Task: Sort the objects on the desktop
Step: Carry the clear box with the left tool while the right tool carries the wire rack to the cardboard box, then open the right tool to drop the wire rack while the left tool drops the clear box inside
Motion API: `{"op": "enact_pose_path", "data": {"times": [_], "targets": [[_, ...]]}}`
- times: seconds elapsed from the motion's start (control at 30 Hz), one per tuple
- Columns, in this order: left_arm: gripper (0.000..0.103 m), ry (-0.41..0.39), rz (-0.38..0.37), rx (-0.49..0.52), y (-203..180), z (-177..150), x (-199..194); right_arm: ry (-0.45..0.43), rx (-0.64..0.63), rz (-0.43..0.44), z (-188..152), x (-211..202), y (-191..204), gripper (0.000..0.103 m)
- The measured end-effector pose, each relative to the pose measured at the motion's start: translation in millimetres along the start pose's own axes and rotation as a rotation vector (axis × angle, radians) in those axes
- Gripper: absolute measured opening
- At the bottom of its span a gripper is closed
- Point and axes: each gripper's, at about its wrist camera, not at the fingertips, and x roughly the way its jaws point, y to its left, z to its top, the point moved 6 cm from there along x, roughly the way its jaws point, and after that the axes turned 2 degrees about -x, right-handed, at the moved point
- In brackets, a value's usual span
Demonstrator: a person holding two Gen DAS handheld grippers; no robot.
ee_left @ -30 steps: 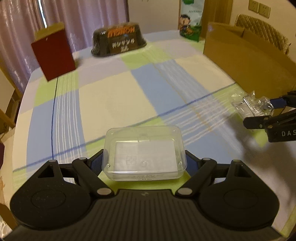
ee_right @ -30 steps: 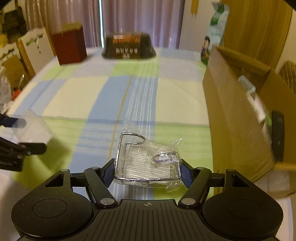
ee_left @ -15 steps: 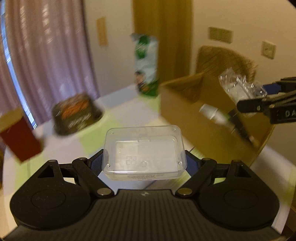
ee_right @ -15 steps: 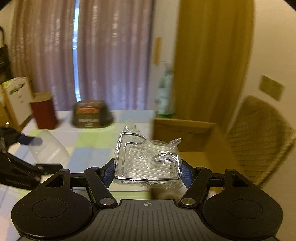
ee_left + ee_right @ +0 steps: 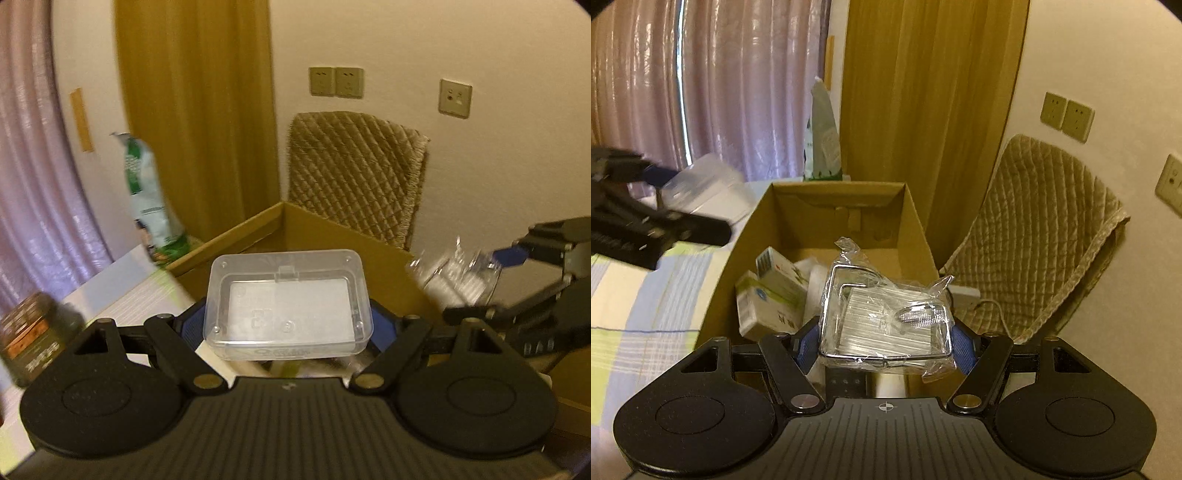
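- Step in hand, as I judge it: carrying two items to the cardboard box [image 5: 916, 229] for dropping in.
- The left gripper [image 5: 290, 326] is closed on a clear plastic case [image 5: 288, 306], held in the air at the box's near edge.
- The right gripper [image 5: 884, 345] is closed on a wire rack in a plastic wrap [image 5: 886, 317], held above the box's open top.
- Inside the box lie small white and green cartons [image 5: 768, 299] on the left side; other contents below the rack are too hidden to name.
- The box stands on the worktop [image 5: 639, 295], which wears a checked cloth.
- Next move likely calls for lowering each item over the box opening, then spreading the jaws, clear of the cartons.
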Motion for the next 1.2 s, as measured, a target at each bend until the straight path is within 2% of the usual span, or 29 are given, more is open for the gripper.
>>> {"op": "enact_pose_path", "data": {"times": [0.43,1.2], "targets": [[0.083,0.06,-0.031,0.029,-24,6,50,0.039,-0.01,0.065,-19,22,-15,0.069],[0.084,0.112,-0.057,0.025,-22,0,76,0.074,-0.023,0.07,-21,49,-13,0.069]]}}
